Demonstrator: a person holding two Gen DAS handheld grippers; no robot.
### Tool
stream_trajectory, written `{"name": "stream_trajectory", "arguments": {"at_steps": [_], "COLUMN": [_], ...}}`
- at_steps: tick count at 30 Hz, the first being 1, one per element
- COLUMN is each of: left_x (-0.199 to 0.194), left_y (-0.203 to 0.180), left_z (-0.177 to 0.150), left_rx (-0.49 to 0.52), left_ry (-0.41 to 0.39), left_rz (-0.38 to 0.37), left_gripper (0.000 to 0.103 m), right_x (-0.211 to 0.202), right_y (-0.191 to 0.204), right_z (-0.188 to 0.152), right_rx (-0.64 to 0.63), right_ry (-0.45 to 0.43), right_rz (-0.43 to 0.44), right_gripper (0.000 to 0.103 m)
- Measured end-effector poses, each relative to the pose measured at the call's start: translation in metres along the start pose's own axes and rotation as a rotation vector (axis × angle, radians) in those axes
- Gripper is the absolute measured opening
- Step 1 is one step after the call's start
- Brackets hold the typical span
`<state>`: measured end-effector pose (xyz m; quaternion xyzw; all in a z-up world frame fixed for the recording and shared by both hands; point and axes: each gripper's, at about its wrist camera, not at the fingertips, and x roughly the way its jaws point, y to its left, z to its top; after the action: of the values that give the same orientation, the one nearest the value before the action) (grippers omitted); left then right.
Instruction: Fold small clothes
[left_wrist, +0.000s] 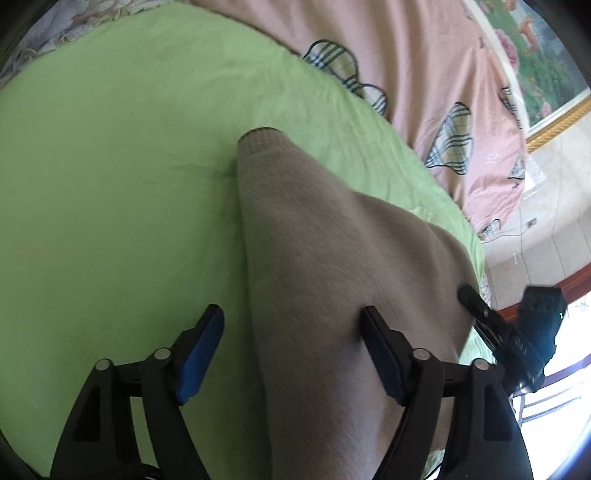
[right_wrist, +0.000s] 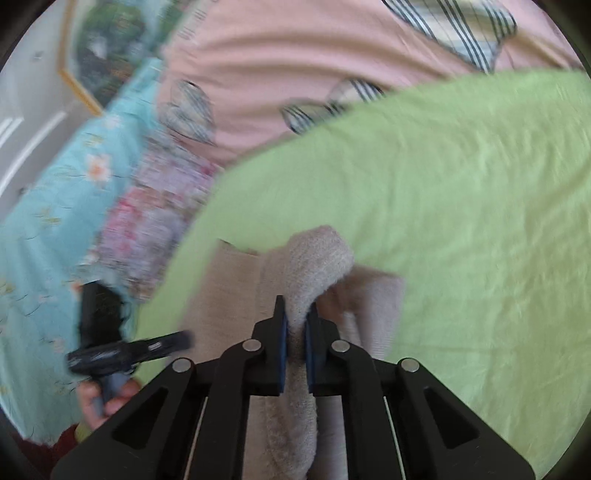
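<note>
Right now the beige garment (left_wrist: 332, 258) lies on a green sheet (left_wrist: 110, 166), stretching from the near edge of the left wrist view out to a ribbed cuff at its far end, where the sheet dimples beside it. The left gripper (left_wrist: 291, 328) hangs released above it, its jaws spread wide: the left finger with its blue pad (left_wrist: 201, 354) is over bare green sheet, while the right finger sits over the beige cloth. Whether that finger actually touches the fabric cannot be told.

The right gripper (right_wrist: 295, 325) is clenched on the garment (right_wrist: 310, 258); a fuzzy fold of the cloth rises between its blue pads (right_wrist: 282, 343) and curls over to the right just beyond the tips. More of the garment lies flat to the left of that fold and bunched to its right, all on the green sheet (right_wrist: 461, 221).

Beyond the green sheet, on its far side, lies a pink cover (left_wrist: 424, 74) with plaid patches. In the right wrist view a light blue flowered cloth (right_wrist: 48, 203) spreads to the left, and the left gripper (right_wrist: 129, 350) shows there near the garment's left edge, blurred, with a hand (right_wrist: 105, 400) gripping its handle. A framed picture (left_wrist: 535, 55) stands at the far right in the left wrist view.
</note>
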<state>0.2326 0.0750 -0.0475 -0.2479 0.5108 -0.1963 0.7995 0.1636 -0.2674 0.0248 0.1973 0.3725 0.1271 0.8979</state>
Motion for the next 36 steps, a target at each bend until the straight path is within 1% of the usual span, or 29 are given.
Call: {"name": "stream_trajectory", "arguments": {"at_steps": [1, 2, 3, 4, 5, 6, 7, 8, 9, 10, 11, 13, 14, 17, 20, 21, 22, 24, 25, 26, 28, 31, 32, 33, 34, 36], "left_x": [0.008, 0.018, 0.024, 0.032, 0.036, 0.039, 0.041, 0.042, 0.044, 0.048, 0.051, 0.050, 0.046, 0.023, -0.006, -0.018, -0.028, -0.051, -0.059, -0.068, -0.085, -0.107, -0.114, -0.118, -0.122, -0.122], "left_y": [0.003, 0.006, 0.008, 0.010, 0.012, 0.013, 0.015, 0.015, 0.015, 0.014, 0.014, 0.015, 0.013, 0.003, -0.013, -0.017, -0.018, -0.024, -0.025, -0.028, -0.032, -0.038, -0.039, -0.039, -0.040, -0.045], "left_z": [0.006, 0.015, 0.021, 0.032, 0.042, 0.051, 0.058, 0.066, 0.071, 0.078, 0.081, 0.084, 0.083, 0.070, 0.046, 0.033, 0.020, -0.013, -0.027, -0.048, -0.084, -0.132, -0.151, -0.164, -0.180, -0.209], "left_rx": [-0.012, -0.024, -0.032, -0.037, -0.040, -0.042, -0.040, -0.030, -0.013, 0.018, 0.032, 0.041, 0.051, 0.078, 0.120, 0.130, 0.135, 0.144, 0.152, 0.168, 0.203, 0.246, 0.258, 0.265, 0.275, 0.314], "left_ry": [0.017, 0.025, 0.027, 0.025, 0.019, 0.009, -0.001, -0.014, -0.028, -0.040, -0.043, -0.050, -0.054, -0.091, -0.128, -0.134, -0.139, -0.145, -0.143, -0.138, -0.128, -0.130, -0.123, -0.119, -0.113, -0.105], "left_rz": [-0.018, -0.031, -0.032, -0.033, -0.035, -0.036, -0.030, 0.003, 0.057, 0.132, 0.148, 0.149, 0.159, 0.183, 0.194, 0.184, 0.170, 0.129, 0.119, 0.106, 0.085, 0.085, 0.073, 0.068, 0.072, 0.097], "left_gripper": [0.079, 0.079, 0.073, 0.063, 0.056, 0.037, 0.014, 0.007, 0.004, 0.004, 0.004, 0.005, 0.006, 0.007, 0.009, 0.012, 0.014, 0.017, 0.020, 0.021, 0.023, 0.024, 0.026, 0.030, 0.035, 0.038], "right_x": [0.000, 0.005, 0.011, 0.016, 0.019, 0.019, 0.017, 0.016, 0.018, 0.025, 0.034, 0.046, 0.045, 0.025, 0.001, -0.006, -0.014, -0.025, -0.030, -0.036, -0.046, -0.059, -0.063, -0.066, -0.069, -0.074], "right_y": [-0.004, -0.010, -0.018, -0.025, -0.029, -0.031, -0.032, -0.033, -0.035, -0.037, -0.041, -0.047, -0.048, -0.045, -0.037, -0.035, -0.033, -0.029, -0.025, -0.021, -0.016, -0.008, -0.006, -0.004, -0.002, 0.001], "right_z": [-0.003, -0.006, -0.009, -0.011, -0.011, -0.010, -0.008, -0.006, -0.005, -0.005, -0.007, -0.012, -0.013, -0.009, -0.013, -0.016, -0.021, -0.032, -0.039, -0.046, -0.062, -0.085, -0.092, -0.097, -0.103, -0.115], "right_rx": [-0.007, 0.005, 0.029, 0.052, 0.063, 0.069, 0.076, 0.077, 0.076, 0.066, 0.062, 0.079, 0.090, 0.129, 0.120, 0.118, 0.122, 0.134, 0.133, 0.128, 0.132, 0.144, 0.145, 0.147, 0.148, 0.143], "right_ry": [0.014, 0.036, 0.055, 0.067, 0.071, 0.066, 0.051, 0.041, 0.042, 0.060, 0.081, 0.127, 0.125, 0.094, 0.072, 0.069, 0.069, 0.072, 0.072, 0.070, 0.072, 0.080, 0.083, 0.085, 0.086, 0.088], "right_rz": [-0.038, -0.053, -0.056, -0.053, -0.047, -0.042, -0.034, -0.036, -0.044, -0.074, -0.103, -0.105, -0.091, -0.055, -0.059, -0.059, -0.050, -0.039, -0.042, -0.041, -0.028, -0.012, -0.010, -0.007, -0.002, 0.002], "right_gripper": [0.009, 0.009, 0.009, 0.009, 0.008, 0.008, 0.008, 0.008, 0.008, 0.008, 0.008, 0.008, 0.009, 0.012, 0.013, 0.014, 0.016, 0.033, 0.045, 0.051, 0.051, 0.051, 0.051, 0.051, 0.051, 0.051]}}
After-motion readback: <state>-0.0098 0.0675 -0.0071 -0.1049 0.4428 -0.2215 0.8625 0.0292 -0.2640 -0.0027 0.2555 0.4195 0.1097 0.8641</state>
